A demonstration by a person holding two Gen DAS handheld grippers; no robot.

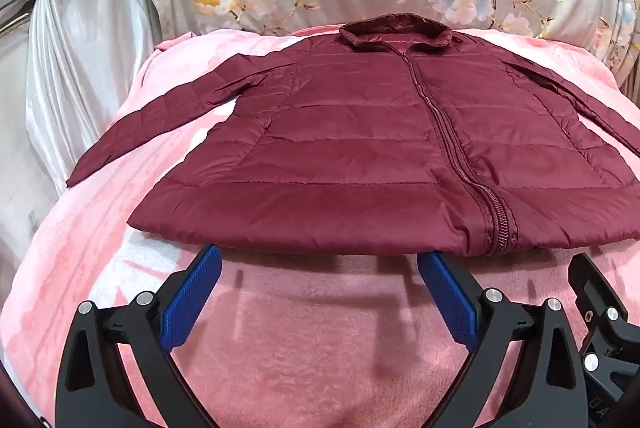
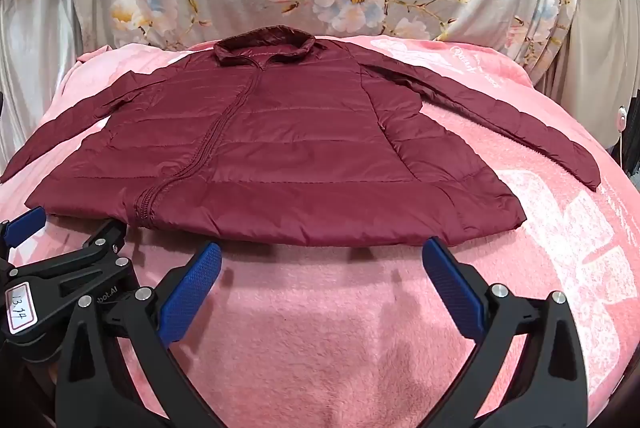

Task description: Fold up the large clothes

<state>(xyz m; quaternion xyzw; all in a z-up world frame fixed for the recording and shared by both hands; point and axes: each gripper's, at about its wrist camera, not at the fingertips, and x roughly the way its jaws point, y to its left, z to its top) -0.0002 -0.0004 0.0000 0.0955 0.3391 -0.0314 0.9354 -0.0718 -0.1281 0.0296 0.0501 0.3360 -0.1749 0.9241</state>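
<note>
Jacket point(image 1: 360, 156) flat, collar pointing away (apparently zipped); both tools point(image 1: 320, 256) point(image 2: 322, 246) spread, empty

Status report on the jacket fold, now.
Left gripper open, right gripper open, both empty at the hem. Maroon jacket flat on pink blanket, zipped, sleeves spread, unfolded. Nothing lying on it.

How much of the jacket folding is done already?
Only the getting ready. The maroon puffer jacket lies flat and zipped on the pink blanket, both sleeves spread out, nothing folded. The left claw and right claw are open at the hem, holding nothing. Still left: fold in the sleeves, then the body.
</note>
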